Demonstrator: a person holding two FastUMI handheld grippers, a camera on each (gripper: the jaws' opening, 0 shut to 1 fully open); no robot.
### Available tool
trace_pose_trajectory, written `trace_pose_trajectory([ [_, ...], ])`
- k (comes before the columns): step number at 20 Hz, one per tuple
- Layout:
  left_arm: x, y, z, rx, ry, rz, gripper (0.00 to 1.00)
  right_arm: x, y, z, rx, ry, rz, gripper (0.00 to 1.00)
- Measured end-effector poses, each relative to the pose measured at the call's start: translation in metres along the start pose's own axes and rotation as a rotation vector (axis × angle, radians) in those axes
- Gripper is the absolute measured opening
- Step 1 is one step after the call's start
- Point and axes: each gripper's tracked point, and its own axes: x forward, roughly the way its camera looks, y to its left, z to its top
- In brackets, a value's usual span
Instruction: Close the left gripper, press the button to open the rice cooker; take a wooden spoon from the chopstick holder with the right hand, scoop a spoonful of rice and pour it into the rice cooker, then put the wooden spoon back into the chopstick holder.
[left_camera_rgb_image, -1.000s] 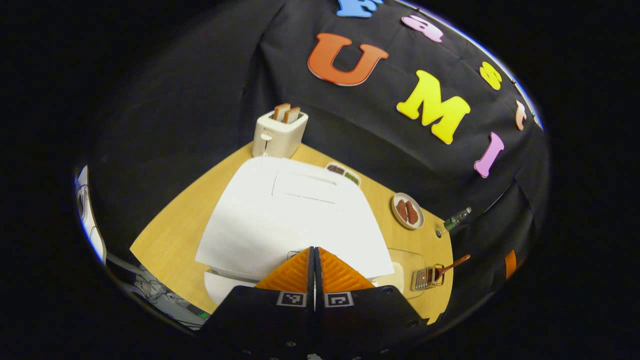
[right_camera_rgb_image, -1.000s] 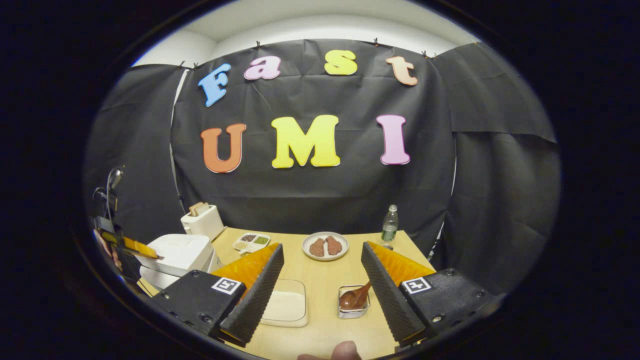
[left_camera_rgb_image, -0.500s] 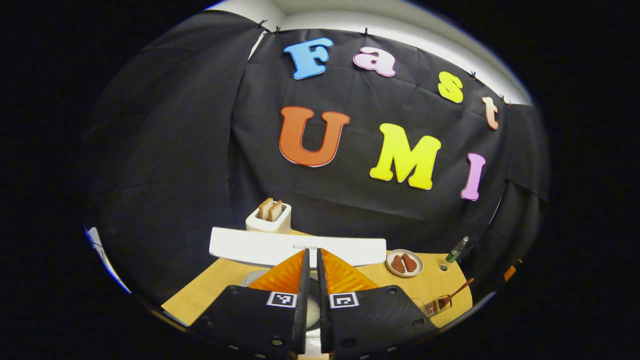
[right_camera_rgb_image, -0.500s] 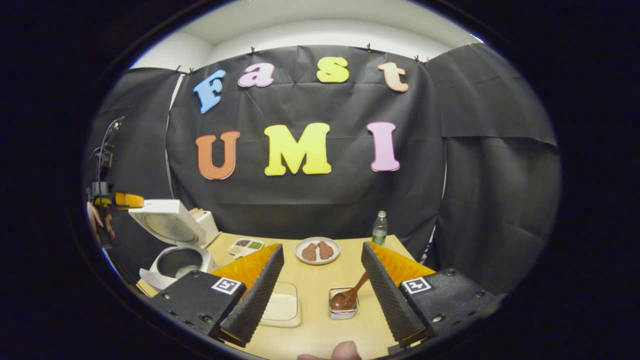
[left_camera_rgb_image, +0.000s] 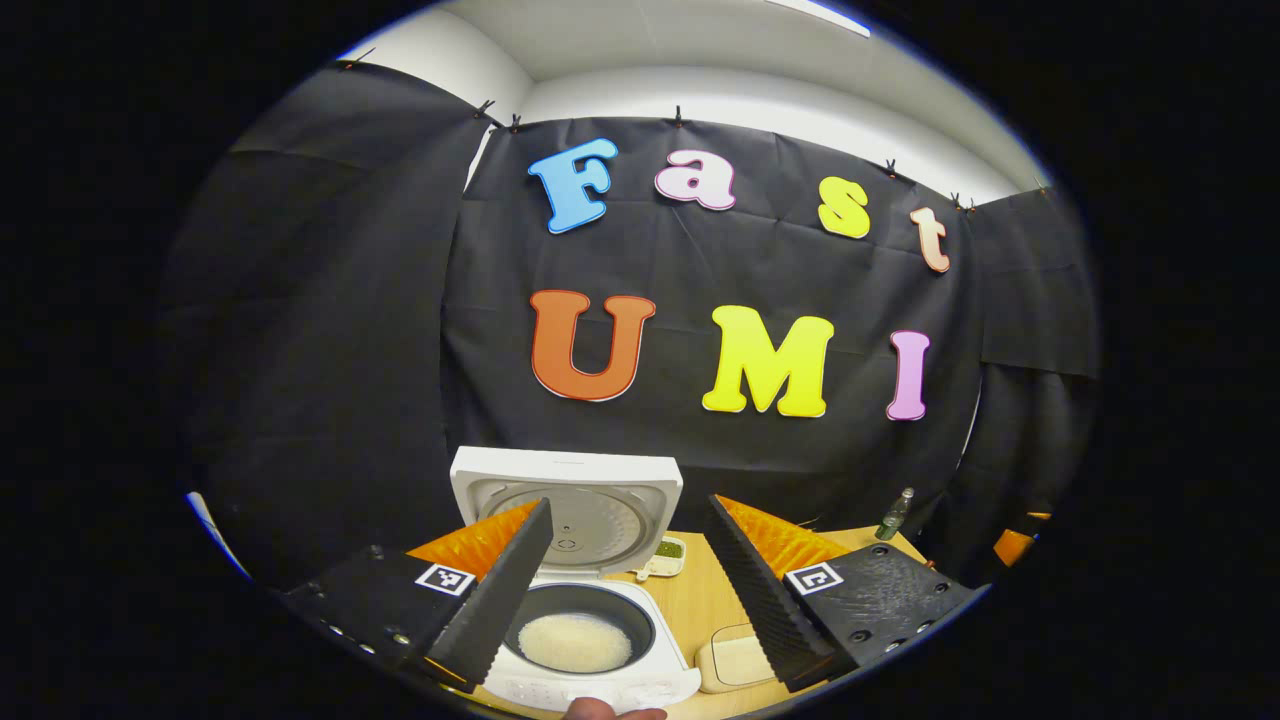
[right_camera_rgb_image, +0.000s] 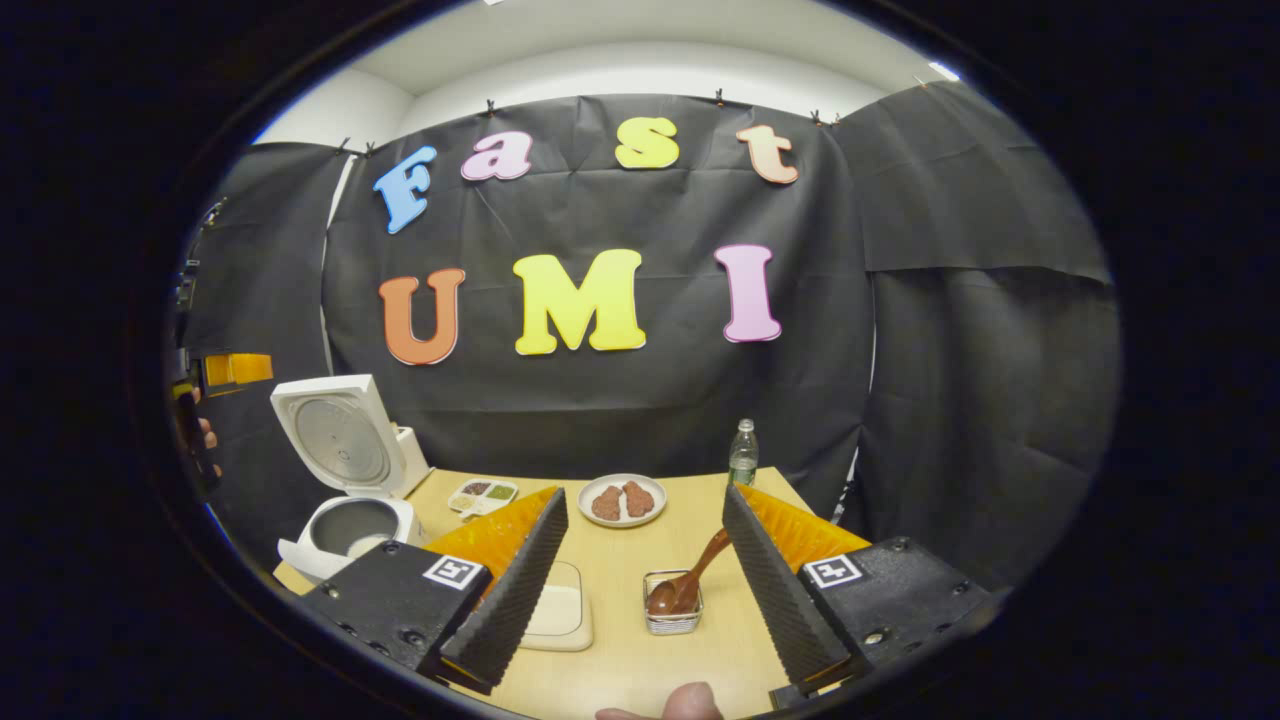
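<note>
The rice cooker (left_camera_rgb_image: 560, 500) is white, its pot dark with white rice (left_camera_rgb_image: 574, 642). The desk (right_camera_rgb_image: 640, 560) is pale wood. The wooden spoon (right_camera_rgb_image: 690, 580) is reddish brown. The hand-held gripper (right_camera_rgb_image: 645, 575) is black with orange, ribbed finger backs.

One rice cooker (right_camera_rgb_image: 350, 480), one spoon (right_camera_rgb_image: 688, 583), one holder (right_camera_rgb_image: 673, 612), one bottle (right_camera_rgb_image: 742, 453), one plate (right_camera_rgb_image: 621, 502) with two brown pieces, one divided dish (right_camera_rgb_image: 482, 494), one rice box (right_camera_rgb_image: 560, 618), two tools.

A plate of brown food (right_camera_rgb_image: 621, 501), a water bottle (right_camera_rgb_image: 742, 453) and a divided snack tray (right_camera_rgb_image: 482, 495) stand on the table (right_camera_rgb_image: 630, 660)
</note>
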Motion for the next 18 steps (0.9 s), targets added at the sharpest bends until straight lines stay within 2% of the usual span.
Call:
trace_pose_trajectory([
  [2,-0.007,0.000,-0.002,0.004,0.002,0.007,0.94,-0.002,-0.005,-0.003,0.003,0.003,0.000,0.99],
  [7,-0.030,-0.004,0.004,0.003,-0.018,0.027,0.94,0.003,-0.031,-0.026,0.055,0.069,-0.013,1.00],
  [10,-0.037,-0.015,-0.003,0.046,-0.014,0.034,0.94,0.019,-0.047,-0.053,0.093,0.151,-0.002,1.00],
  [13,-0.042,-0.026,-0.002,0.092,-0.014,0.044,0.94,0.047,-0.065,-0.080,0.113,0.215,0.005,1.00],
  [18,-0.030,-0.049,-0.004,0.083,0.003,0.074,0.94,0.115,-0.080,-0.136,0.100,0.323,0.023,1.00],
])
